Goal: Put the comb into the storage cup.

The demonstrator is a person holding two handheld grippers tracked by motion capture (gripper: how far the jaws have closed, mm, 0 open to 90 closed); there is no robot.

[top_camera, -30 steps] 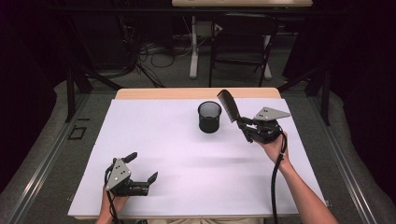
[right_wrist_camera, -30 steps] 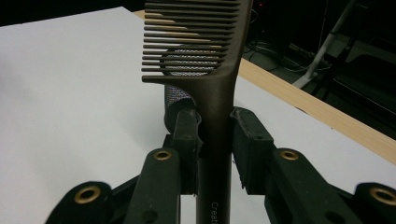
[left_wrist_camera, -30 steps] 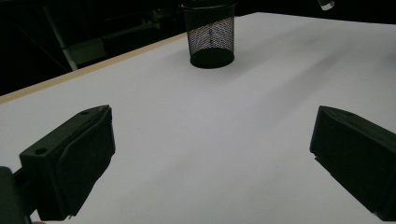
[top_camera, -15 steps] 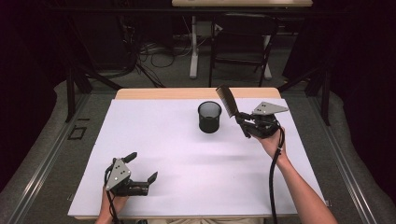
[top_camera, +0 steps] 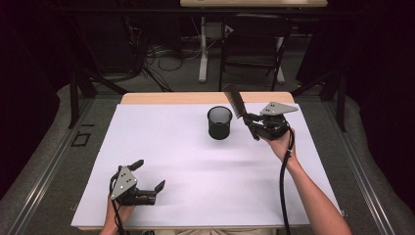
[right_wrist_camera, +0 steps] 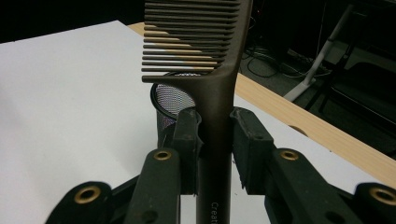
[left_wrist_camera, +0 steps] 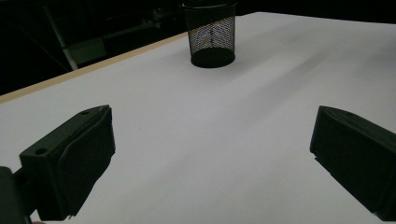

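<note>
A black mesh cup (top_camera: 219,122) stands upright on the white table cover (top_camera: 186,161), toward the back middle. Just right of it my right gripper (top_camera: 250,125) is shut on the handle of a dark brown comb (top_camera: 234,101), whose toothed end points up and back above the cup's right side. In the right gripper view the comb (right_wrist_camera: 212,60) rises between the jaws, with the mesh cup (right_wrist_camera: 173,105) right behind it. My left gripper (top_camera: 148,175) rests near the table's front left, open and holding nothing; in its own view the cup (left_wrist_camera: 211,33) stands far ahead.
The wooden table edge (top_camera: 195,97) runs along the back, beyond the white cover. Behind the table are a chair (top_camera: 254,44), desk legs and cables on the floor. A cable (top_camera: 283,181) trails from the right gripper along the forearm.
The right gripper has carried the comb a little to the left and back, closer to the mesh cup. The left gripper has not moved.
</note>
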